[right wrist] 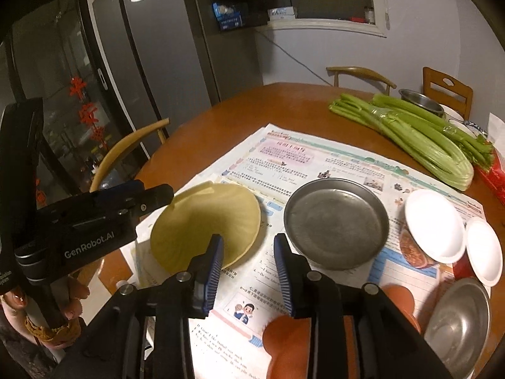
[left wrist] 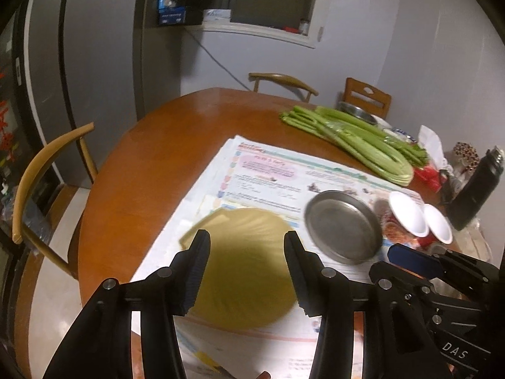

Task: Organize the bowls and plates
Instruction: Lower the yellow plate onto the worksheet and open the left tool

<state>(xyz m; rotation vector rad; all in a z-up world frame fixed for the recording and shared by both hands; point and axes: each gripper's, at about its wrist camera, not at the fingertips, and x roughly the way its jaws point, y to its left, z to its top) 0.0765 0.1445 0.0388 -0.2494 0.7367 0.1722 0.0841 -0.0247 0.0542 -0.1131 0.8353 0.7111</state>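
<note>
A yellow plate (left wrist: 243, 271) (right wrist: 205, 224) lies on newspaper (right wrist: 315, 164) spread over the round wooden table (left wrist: 164, 145). To its right sit a steel plate (left wrist: 344, 225) (right wrist: 336, 222) and two white bowls (left wrist: 408, 214) (right wrist: 434, 224). In the right wrist view a steel bowl (right wrist: 460, 319) and orange dishes (right wrist: 284, 341) lie at the near edge. My left gripper (left wrist: 247, 268) hangs open above the yellow plate, apart from it. My right gripper (right wrist: 247, 271) is open over the paper between the yellow and steel plates, with nothing between its pads. A hand (right wrist: 72, 303) holds the left gripper.
Celery (left wrist: 356, 139) (right wrist: 410, 132) lies across the far right of the table, with a steel bowl (right wrist: 421, 99) behind it. A black bottle (left wrist: 476, 189) and clutter stand at the right edge. Wooden chairs (left wrist: 41, 170) ring the table. A grey fridge (right wrist: 164, 47) stands behind on the left.
</note>
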